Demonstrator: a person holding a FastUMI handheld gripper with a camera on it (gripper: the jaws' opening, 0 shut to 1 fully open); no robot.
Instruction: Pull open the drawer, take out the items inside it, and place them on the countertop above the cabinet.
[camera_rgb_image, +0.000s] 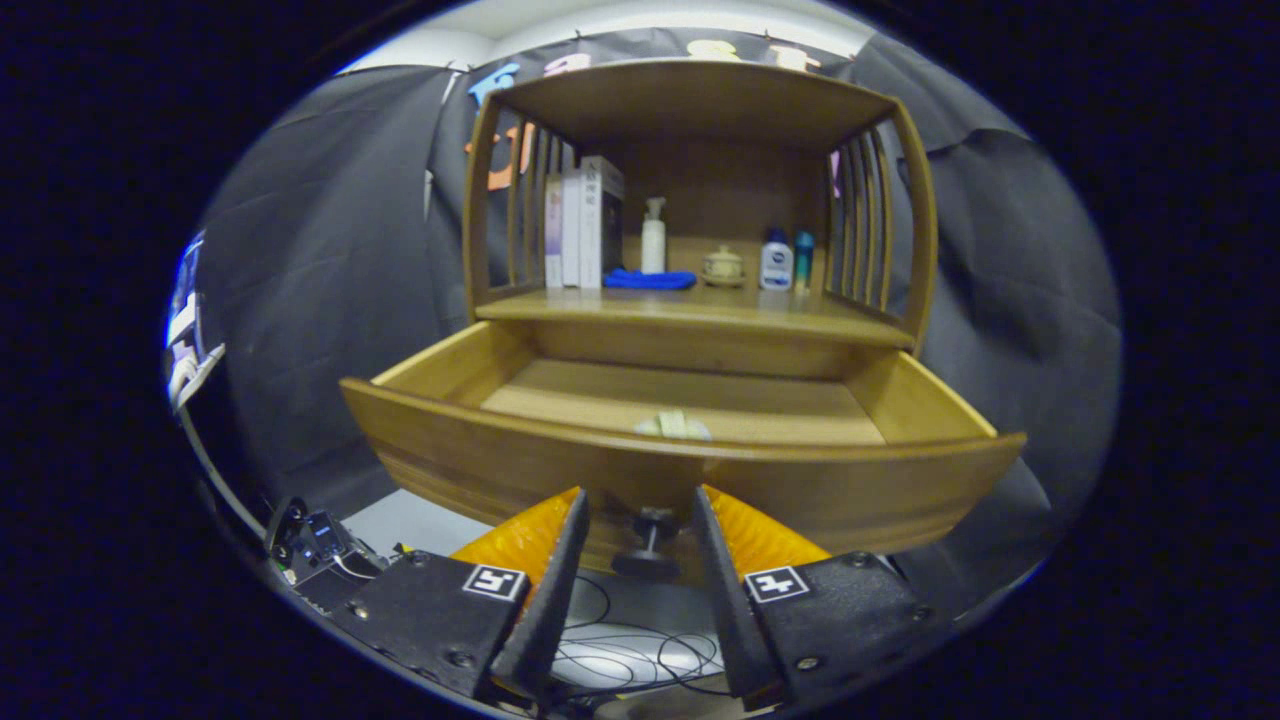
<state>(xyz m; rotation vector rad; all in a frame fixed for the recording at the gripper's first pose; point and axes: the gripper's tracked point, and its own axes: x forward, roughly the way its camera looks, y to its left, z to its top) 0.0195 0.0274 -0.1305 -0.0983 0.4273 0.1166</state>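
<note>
Straddling the knob (646, 545) with fingers spread and not pinching it, the gripper (640, 515) faces the drawer (680, 470), pulled out enough to expose a pale item (673, 425).

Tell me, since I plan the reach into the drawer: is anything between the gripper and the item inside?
Yes. The drawer's front panel rises between the open gripper and the pale item, which peeks just over its top edge. The knob sits between the fingers, seemingly untouched. Going up over the panel looks necessary.
</note>
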